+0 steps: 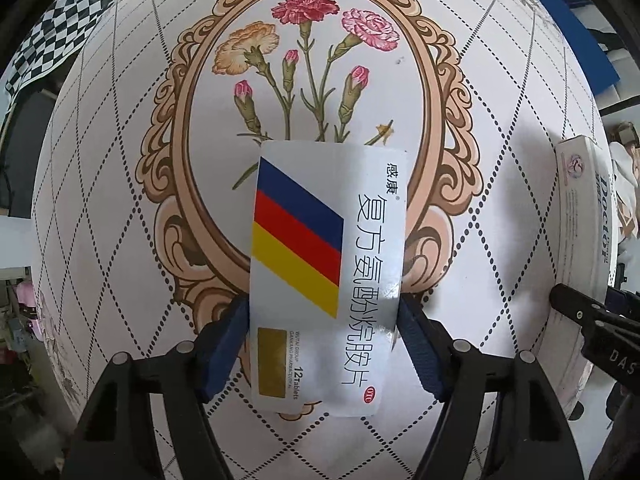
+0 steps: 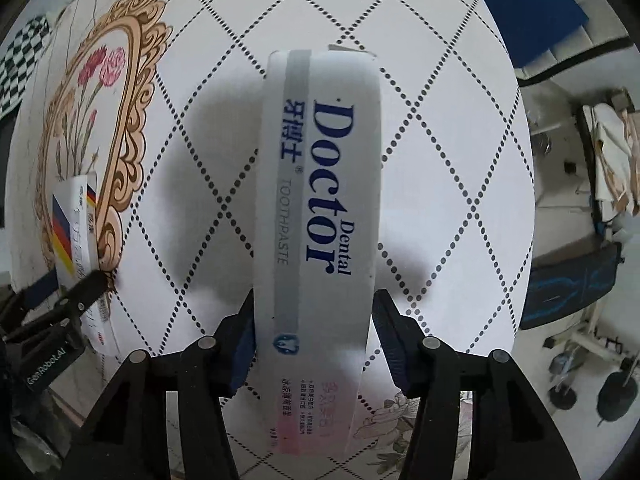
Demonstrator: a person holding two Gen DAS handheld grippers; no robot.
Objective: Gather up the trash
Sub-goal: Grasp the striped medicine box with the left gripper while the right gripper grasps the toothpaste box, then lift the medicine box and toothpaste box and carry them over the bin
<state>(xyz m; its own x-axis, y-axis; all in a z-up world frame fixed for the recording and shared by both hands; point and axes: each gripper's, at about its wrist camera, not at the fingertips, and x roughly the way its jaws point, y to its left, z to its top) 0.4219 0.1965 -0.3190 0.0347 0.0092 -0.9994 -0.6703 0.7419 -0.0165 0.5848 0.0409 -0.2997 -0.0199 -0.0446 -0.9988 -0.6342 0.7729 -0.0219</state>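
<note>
Gripping from both sides: left hand-held gripper [image 1: 323,316] has its blue pads pressed on the long edges of the medicine box [image 1: 328,276], lower centre of frame, box's long axis running straight away along the fingers. Right hand-held gripper [image 2: 314,320] is likewise clamped on the Dental Doctor toothpaste box [image 2: 320,208], axis also pointing forward, far end reaching upper centre. Shadows beneath suggest the toothpaste box is lifted off the tabletop [image 2: 460,120]; not certain. Beyond: carnation motif [image 1: 308,60] in an ornate oval. No trash bin visible; carry direction undecided.
</note>
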